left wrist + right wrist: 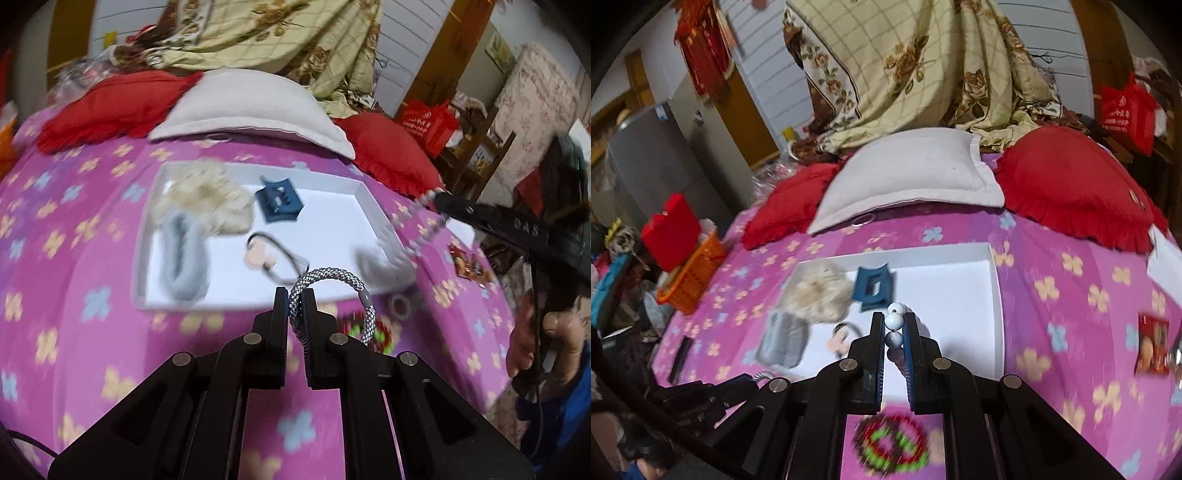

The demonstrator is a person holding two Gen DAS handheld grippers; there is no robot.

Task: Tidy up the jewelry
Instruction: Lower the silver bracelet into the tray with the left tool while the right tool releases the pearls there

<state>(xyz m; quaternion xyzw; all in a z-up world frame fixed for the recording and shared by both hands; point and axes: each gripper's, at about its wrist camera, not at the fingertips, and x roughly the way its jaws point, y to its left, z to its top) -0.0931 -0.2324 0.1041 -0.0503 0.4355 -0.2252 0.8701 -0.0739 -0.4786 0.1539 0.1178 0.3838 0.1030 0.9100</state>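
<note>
My left gripper (294,295) is shut on a silver-grey braided bracelet (332,277), whose loop arches out to the right above the near edge of a white tray (332,229). My right gripper (894,319) is shut on a string of white beads (897,308), held above the same tray (960,295). In the left wrist view the right gripper (441,194) comes in from the right with the beads (417,225) dangling over the tray's right rim. A cream fluffy scrunchie (207,199), a blue hair claw (279,203), a grey scrunchie (183,258) and a black hair tie with a peach charm (266,254) lie in the tray.
The tray lies on a pink flowered bedspread (74,221). A red-and-green bracelet (892,443) and a small dark ring (400,304) lie on the bed in front of it. A white pillow (916,177) and red cushions (1071,184) sit behind. An orange basket (694,273) stands at the bed's left.
</note>
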